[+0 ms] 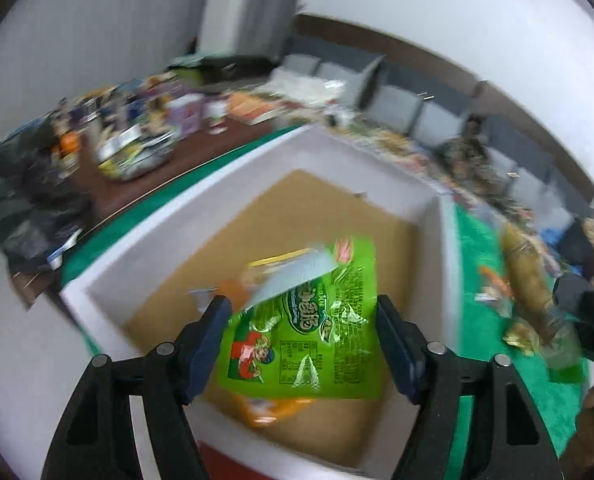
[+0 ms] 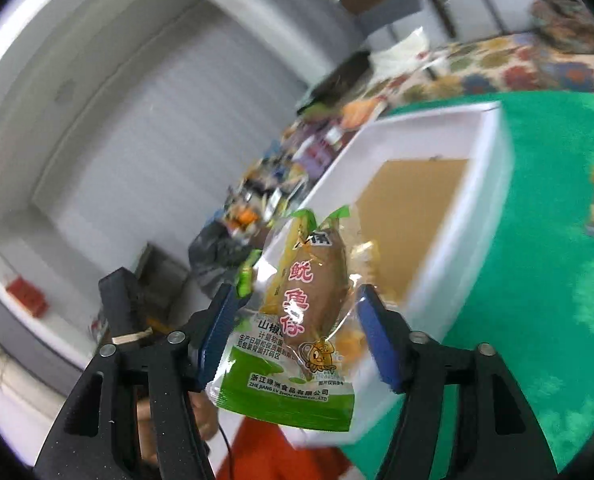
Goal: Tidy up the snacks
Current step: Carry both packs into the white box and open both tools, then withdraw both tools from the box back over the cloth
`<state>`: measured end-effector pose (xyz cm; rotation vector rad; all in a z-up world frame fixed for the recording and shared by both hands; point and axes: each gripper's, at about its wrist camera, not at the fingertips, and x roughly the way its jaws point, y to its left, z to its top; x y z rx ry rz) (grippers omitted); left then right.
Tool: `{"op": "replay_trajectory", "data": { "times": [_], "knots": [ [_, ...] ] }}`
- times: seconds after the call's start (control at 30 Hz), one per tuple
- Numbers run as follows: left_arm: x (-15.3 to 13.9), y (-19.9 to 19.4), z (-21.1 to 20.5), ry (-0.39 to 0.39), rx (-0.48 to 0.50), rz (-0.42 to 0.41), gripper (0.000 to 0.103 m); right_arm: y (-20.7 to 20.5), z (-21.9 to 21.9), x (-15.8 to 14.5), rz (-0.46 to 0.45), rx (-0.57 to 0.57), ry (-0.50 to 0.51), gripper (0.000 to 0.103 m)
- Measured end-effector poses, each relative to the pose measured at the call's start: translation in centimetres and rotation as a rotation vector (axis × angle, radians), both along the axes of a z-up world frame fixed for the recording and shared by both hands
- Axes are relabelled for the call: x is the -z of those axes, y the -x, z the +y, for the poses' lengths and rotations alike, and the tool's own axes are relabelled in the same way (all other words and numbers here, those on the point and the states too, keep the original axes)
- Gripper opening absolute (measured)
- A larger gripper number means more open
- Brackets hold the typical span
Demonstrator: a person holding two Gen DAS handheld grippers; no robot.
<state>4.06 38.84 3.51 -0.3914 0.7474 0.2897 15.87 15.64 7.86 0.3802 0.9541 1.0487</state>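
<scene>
The big white box is sitting on the green counter, and it is the place where the snacks are going. Its walls are tall and its brown floor is mostly bare, so there is lots of room inside.

The left gripper is hanging over the box with its jaws standing apart. A green snack bag is showing between them, over the brown floor of the box. The blue pads do not seem to be pressing on it, so it looks let go and dropping in. An orange packet is lying under it, inside the box.

The right gripper is waiting just outside the box, by its near wall. A clear packet with a brown snack is sitting between its jaws. The jaws are wide, and I cannot tell if they are pinching it or letting it slip.

To go in, that packet needs to clear the white rim. More snacks are lying on the counter beside the box.
</scene>
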Motion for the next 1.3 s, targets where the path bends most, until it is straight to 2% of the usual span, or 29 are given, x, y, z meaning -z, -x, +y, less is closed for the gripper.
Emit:
{"op": "replay_trajectory", "data": {
  "times": [0.07, 0.13, 0.2, 0.27, 0.37, 0.43, 0.5, 0.6, 0.7, 0.77, 0.9, 1.07, 1.3],
  "knots": [
    [1.2, 0.4, 1.5, 0.01, -0.045, 0.039, 0.081, -0.4, 2.8, 1.8, 0.098, -0.03, 0.045, 0.074],
    [2.0, 0.5, 1.7, 0.001, -0.066, 0.056, 0.081, -1.0, 3.8, 3.9, 0.192, -0.033, 0.078, 0.074],
    [1.9, 0.9, 0.9, -0.012, -0.063, 0.049, 0.082, -1.2, 2.4, 4.7, 0.191, 0.001, 0.07, 0.074],
    [1.6, 1.0, -0.9, -0.014, -0.031, 0.025, 0.084, -0.5, -0.4, 4.9, 0.147, 0.048, 0.082, 0.075],
    [0.5, -0.1, -5.5, 0.002, 0.084, -0.033, 0.092, 0.3, -6.6, 6.0, 0.029, 0.171, 0.183, 0.075],
    [-0.2, -0.9, -8.8, 0.029, 0.164, -0.066, 0.102, 1.4, -12.3, 7.5, -0.077, 0.299, 0.328, 0.075],
    [-0.3, -2.1, -13.2, 0.067, 0.262, -0.091, 0.103, 2.5, -18.6, 9.3, -0.135, 0.438, 0.473, 0.075],
    [1.7, -5.2, -20.9, 0.1, 0.42, -0.023, 0.103, 3.9, -26.8, 11.4, -0.155, 0.606, 0.635, 0.075],
    [5.5, -7.5, -27.4, 0.061, 0.514, 0.064, 0.103, 5.0, -33.3, 12.6, -0.169, 0.746, 0.784, 0.075],
    [8.6, -9.1, -31.2, 0.016, 0.565, 0.132, 0.103, 5.1, -36.9, 13.3, -0.15, 0.803, 0.838, 0.075],
    [12.1, -11.5, -35.3, -0.071, 0.592, 0.201, 0.102, 4.4, -41.1, 14.9, -0.081, 0.882, 0.849, 0.075],
    [13.5, -12.9, -37.3, -0.191, 0.578, 0.199, 0.102, 2.8, -43.1, 15.4, -0.052, 0.914, 0.845, 0.075],
    [14.0, -13.5, -36.5, -0.206, 0.562, 0.165, 0.103, 3.4, -43.5, 15.4, -0.049, 0.946, 0.813, 0.08]
  ]
}}
